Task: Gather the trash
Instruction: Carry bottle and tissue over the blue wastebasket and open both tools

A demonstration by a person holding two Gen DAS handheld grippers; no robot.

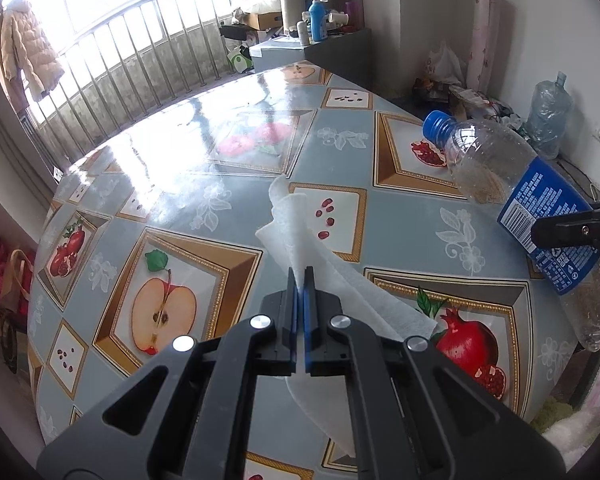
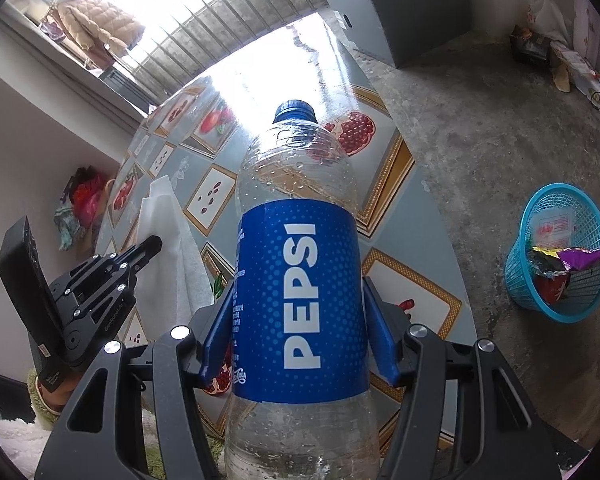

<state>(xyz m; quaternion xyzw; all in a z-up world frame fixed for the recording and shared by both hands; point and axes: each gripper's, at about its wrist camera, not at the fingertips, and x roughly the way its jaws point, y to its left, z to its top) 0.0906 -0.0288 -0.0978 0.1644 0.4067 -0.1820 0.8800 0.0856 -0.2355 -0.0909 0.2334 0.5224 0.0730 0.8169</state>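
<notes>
Right wrist: right gripper (image 2: 300,316) clamping Pepsi bottle (image 2: 296,280); left gripper (image 1: 299,280) seemingly pinching tissue (image 1: 300,232).

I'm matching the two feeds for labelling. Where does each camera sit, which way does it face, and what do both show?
Left wrist: sits on the left gripper, looking down along its shut fingers, clamped on a white tissue, across the fruit-print table.
Right wrist: sits on the right gripper, looking along fingers closed on a Pepsi bottle; a blue basket is on the floor.
Shared: table, tissue, bottle, each other's gripper.
</notes>
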